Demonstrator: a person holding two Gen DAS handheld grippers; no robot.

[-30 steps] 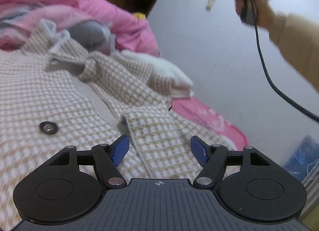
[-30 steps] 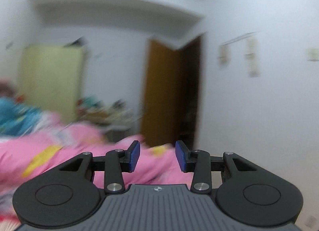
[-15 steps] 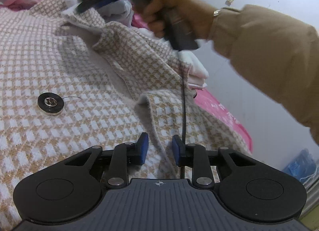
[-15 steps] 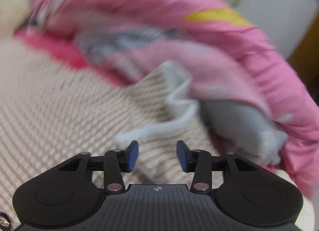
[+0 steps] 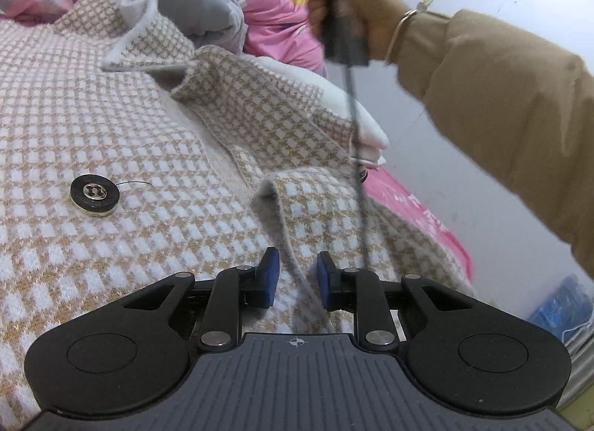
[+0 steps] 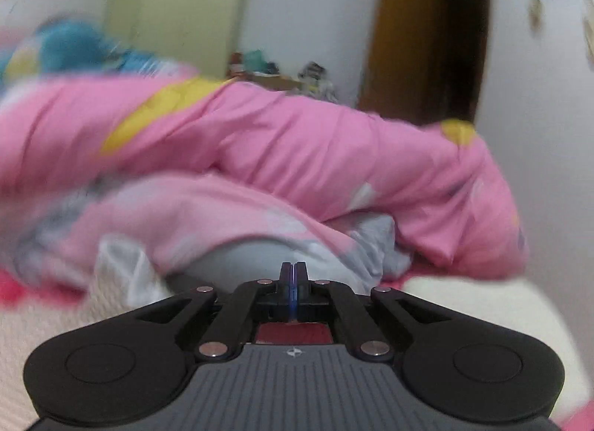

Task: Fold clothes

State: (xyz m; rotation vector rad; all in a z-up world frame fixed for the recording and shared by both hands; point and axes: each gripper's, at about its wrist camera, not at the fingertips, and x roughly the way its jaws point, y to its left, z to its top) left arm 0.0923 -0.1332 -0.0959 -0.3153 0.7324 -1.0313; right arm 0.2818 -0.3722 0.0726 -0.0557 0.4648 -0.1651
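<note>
**STATUS: COAT FRONT EDGE AT LEFT JAWS, RIGHT JAWS CLOSED EMPTY**

1. Left gripper [image 5: 297, 275]: jaws narrow and closing. Between the blue pads [image 5: 269, 275]: the raised front edge of the coat [image 5: 111, 115], fabric against both pads.
2. Right gripper [image 6: 293, 269]: jaws fully closed, pad against pad, nothing seen between them. Aimed low over the bed toward the quilt; view blurred.
3. Coat: tan-and-white check, spread flat on the bed [image 5: 419, 215], front side up, collar toward the far side. Gripped edge near the bed's right-hand edge as seen from the left wrist.
4. Button [image 5: 94, 195]: black, flat on the coat, left of the left jaws, loose thread beside it.
5. Beyond the collar: grey cloth [image 5: 200, 18], then a pink quilt [image 6: 297, 141] heaped along the far side of the bed.
6. White folded garment [image 5: 356, 115]: beside the coat's far right part, at the bed's edge.
7. Right hand [image 5: 356, 15]: above the collar, around a dark handle, tan sleeve [image 5: 501, 115] behind, black cable [image 5: 358, 171] hanging down across the coat.
</note>
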